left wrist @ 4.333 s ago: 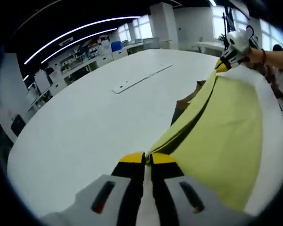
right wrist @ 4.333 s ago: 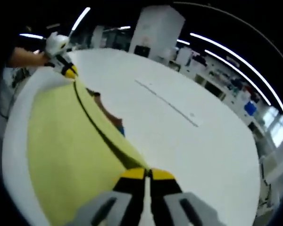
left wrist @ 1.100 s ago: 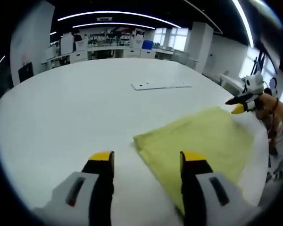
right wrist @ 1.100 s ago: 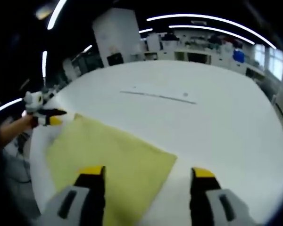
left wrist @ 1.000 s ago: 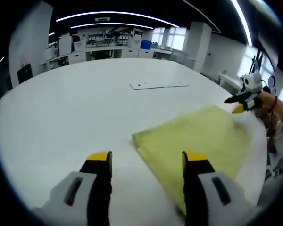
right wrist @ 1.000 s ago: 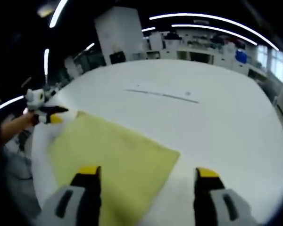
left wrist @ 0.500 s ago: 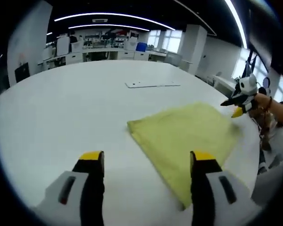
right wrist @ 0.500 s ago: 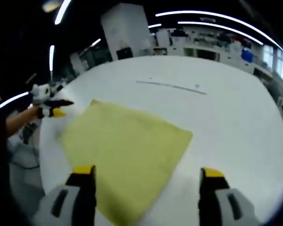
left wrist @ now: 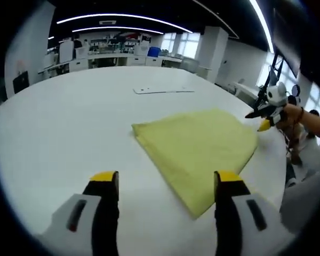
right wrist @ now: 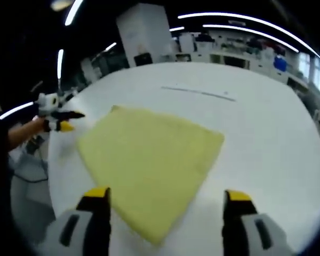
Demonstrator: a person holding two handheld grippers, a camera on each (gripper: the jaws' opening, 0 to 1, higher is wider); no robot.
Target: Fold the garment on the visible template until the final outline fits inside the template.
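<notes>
while both jaws gape, garment (left wrist: 194, 146) lies flat on table (left wrist: 58, 128).

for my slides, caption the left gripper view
Open left gripper above a folded yellow garment lying flat on the white table.

- Long white ceiling light strips (left wrist: 122, 17) glare overhead, lighting the broad white table (left wrist: 69, 122) brightly and evenly.
- Beyond the table, fisheye bending and slight blur soften everything.
</notes>
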